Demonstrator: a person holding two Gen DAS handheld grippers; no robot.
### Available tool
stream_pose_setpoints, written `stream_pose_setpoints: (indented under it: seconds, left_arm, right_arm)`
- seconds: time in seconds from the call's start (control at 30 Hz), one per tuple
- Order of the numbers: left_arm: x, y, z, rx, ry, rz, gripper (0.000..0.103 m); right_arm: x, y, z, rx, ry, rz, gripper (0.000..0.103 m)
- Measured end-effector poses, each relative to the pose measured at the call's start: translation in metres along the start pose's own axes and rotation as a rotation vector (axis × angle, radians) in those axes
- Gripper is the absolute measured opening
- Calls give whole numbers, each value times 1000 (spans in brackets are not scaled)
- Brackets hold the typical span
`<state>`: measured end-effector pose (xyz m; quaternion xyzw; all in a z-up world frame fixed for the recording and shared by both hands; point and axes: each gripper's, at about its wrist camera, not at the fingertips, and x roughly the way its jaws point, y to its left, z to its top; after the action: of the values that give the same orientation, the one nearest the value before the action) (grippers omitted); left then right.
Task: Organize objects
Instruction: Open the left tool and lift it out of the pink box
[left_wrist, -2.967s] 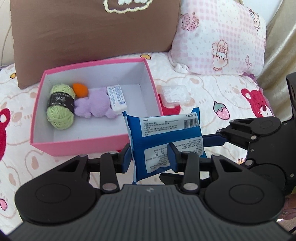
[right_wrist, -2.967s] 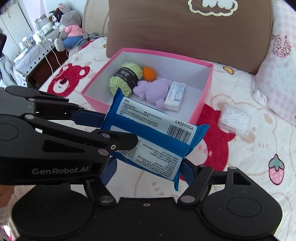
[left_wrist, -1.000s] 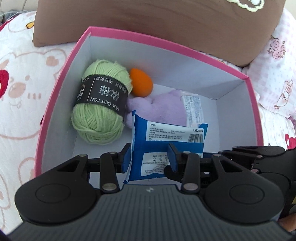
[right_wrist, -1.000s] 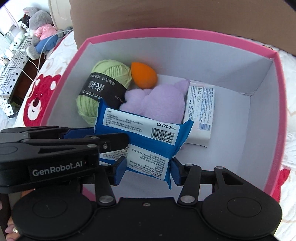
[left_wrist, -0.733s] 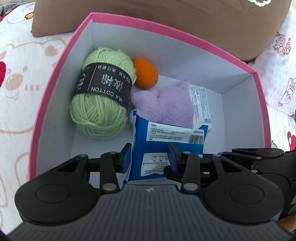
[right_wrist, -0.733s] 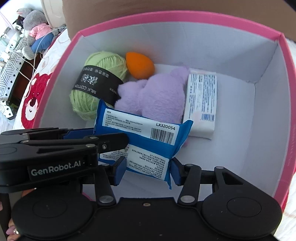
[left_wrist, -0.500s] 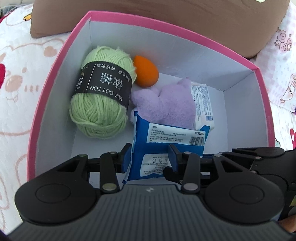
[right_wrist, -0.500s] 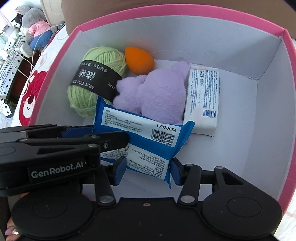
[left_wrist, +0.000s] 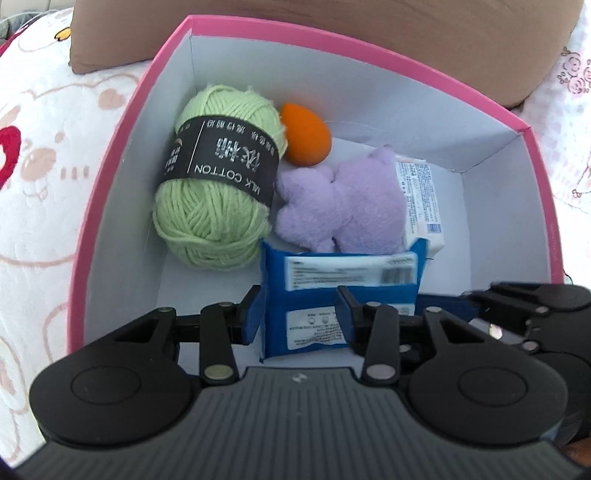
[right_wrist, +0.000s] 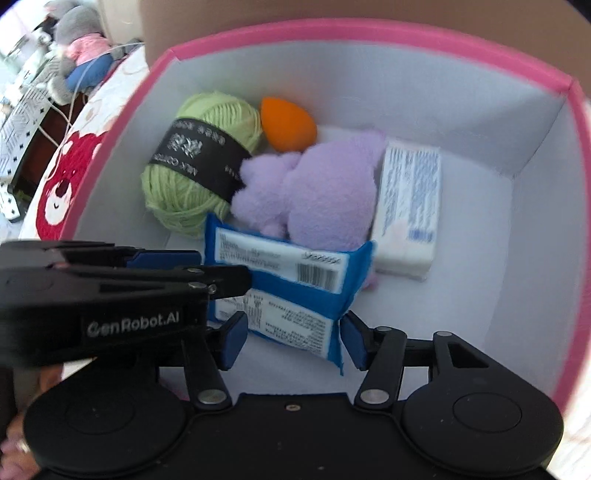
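**Colours in the box**

Pink box (left_wrist: 122, 122), white inside. Green yarn (left_wrist: 214, 221) with black band. Orange sponge (left_wrist: 304, 136). Lilac plush (left_wrist: 343, 206). Blue packet (left_wrist: 332, 291) with white labels. White bedspread (left_wrist: 44, 177) with pink bear outlines.

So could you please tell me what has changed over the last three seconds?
The blue pack went from above the bed down into the pink box. The right hand-held gripper has just been opening around it; the left grips it. Yarn, sponge and plush lie unmoved.

Packet (left_wrist: 341, 291) in box (left_wrist: 122, 229), before plush (left_wrist: 343, 210), right of yarn (left_wrist: 218, 192)
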<state>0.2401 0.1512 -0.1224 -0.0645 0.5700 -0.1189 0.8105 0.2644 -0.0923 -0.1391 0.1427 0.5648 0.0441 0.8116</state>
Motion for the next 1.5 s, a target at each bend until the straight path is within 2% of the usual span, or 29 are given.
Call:
stream_pose_setpoints:
  seconds: [0.3,0.6,0.7,0.8,0.87,0.93,1.1,1.3,1.37,1.4,1.43,1.5]
  left_arm:
    - [-39,-19,-8,70,-82,17,41]
    - [-78,-38,-22,118,-96,35,43]
    - [-101,-45,-27,152,-106,23,49]
    - [-115,-52,-30,185,-105,65,51]
    - [-121,-54,-33,198,-103,90,52]
    - [-126,-56,-37,201,-90,91,57]
    - [-136,-62,-51,225,-70,108,62]
    - [-146,-68,-65,209,-45,97,66]
    - [-148,-73,-69,208,-37,99,71]
    - [-148,-75,-72,201,-30,89,79]
    - [-149,-76,-74,195,-24,75,83]
    - [-150,-81,-79,202,-8,54,83]
  right_arm:
    - [-46,10,-17,-138,-89,-22,60]
    - [-92,11,-29,-145,-144,-10,60]
    - [-116,7,-37,-146,-172,-17,61]
    - [-135,5,-43,-157,-186,-23,61]
    - [-146,5,-47,-169,-195,-25,63]
    - [-156,5,-52,-184,-200,-15,73]
    - [-176,6,-66,-215,-211,-17,85]
    - [-196,2,-86,-235,-242,-24,92]
    - [-200,0,-93,-220,-251,-26,92]
    - [-202,-2,-96,-208,-255,-31,92]
    - [-204,-4,-98,-200,-252,-35,92]
    - [-210,-6,-101,-202,-248,-36,92]
